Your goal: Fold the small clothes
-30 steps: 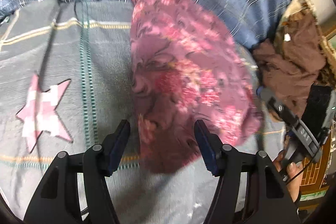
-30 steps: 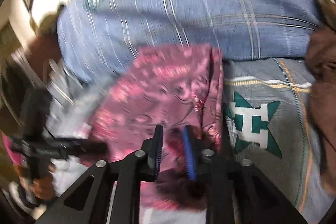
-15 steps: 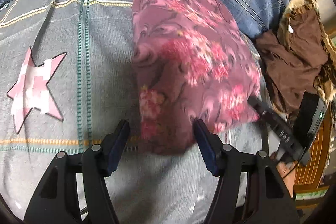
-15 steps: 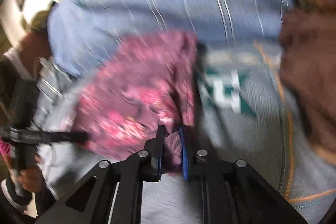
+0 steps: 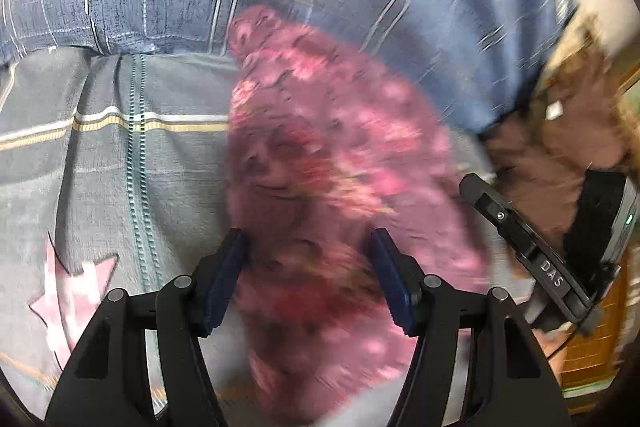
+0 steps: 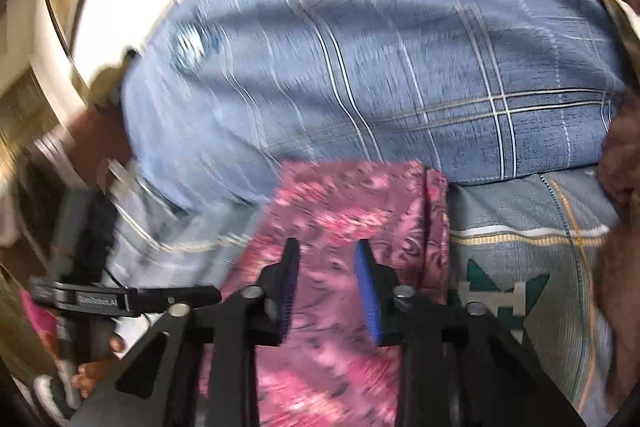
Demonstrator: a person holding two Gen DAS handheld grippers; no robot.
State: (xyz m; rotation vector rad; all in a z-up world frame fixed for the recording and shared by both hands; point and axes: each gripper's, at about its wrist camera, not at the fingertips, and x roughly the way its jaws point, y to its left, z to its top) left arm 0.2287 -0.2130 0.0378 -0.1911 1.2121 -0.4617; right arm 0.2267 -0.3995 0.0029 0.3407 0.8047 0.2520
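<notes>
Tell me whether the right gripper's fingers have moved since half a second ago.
Yes. The right gripper, then shut on the pink floral garment, now stands open over it, nearer the blue plaid pillow.

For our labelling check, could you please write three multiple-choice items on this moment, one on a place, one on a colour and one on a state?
1. Where does the floral garment lie relative to the blue plaid pillow?
A. On top of the pillow
B. In front of the pillow, on the grey bedspread
C. Under the pillow, out of sight

2. What colour is the star print on the bedspread in the right wrist view?
A. Green
B. Yellow
C. Orange

3. How stands the right gripper?
A. Shut on the garment
B. Shut on nothing
C. Open above the garment

Key: 1 B, since its far edge meets the pillow's base; 2 A, a dark green star beside the garment; 3 C, a clear gap shows between its fingers.
</notes>
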